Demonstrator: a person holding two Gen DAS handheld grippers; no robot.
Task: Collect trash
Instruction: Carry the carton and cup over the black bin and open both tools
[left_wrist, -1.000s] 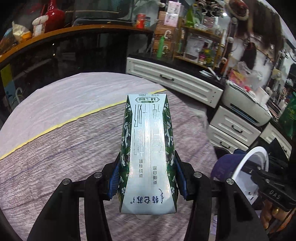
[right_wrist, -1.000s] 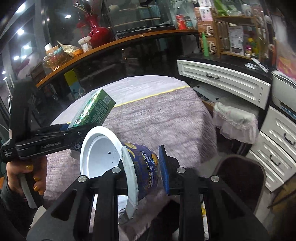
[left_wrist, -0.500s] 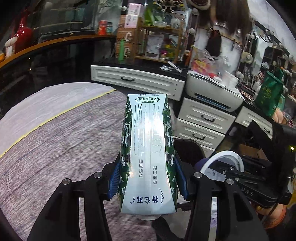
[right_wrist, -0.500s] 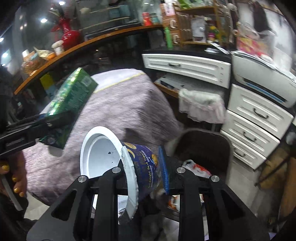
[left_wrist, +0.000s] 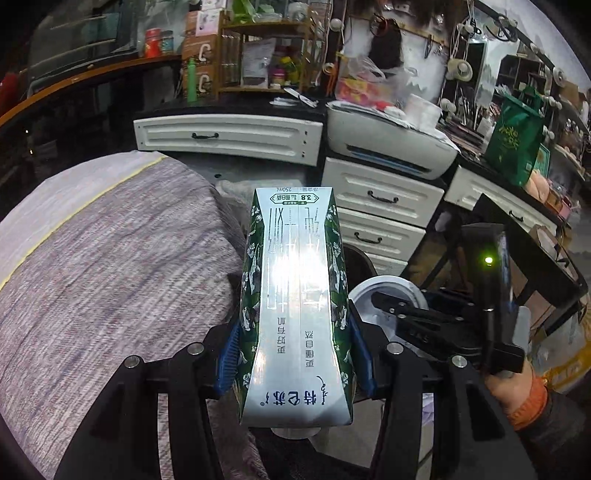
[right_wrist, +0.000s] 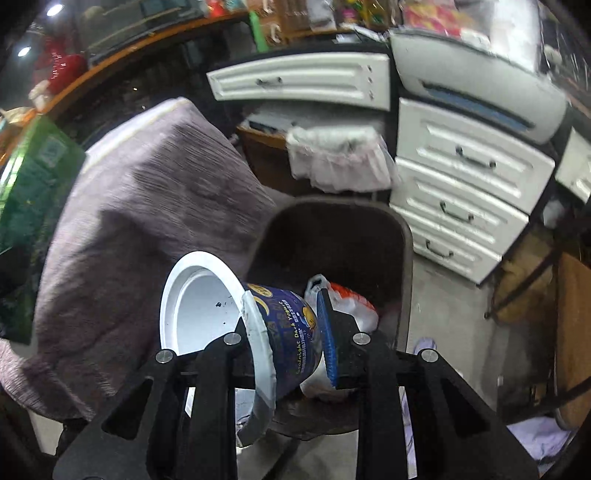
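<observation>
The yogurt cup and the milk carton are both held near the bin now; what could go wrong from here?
1. The right gripper pinches only the wall of the yogurt cup, at its rim, so the cup might slip or swing and land beside the trash bin.
2. The left gripper holds the milk carton beside the cloth-covered table, not clearly over the bin; released here, it could miss.
3. The two grippers are close together and might bump.

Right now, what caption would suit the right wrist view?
Right tongs carry a yogurt cup over a brown bin holding a bag.
</observation>
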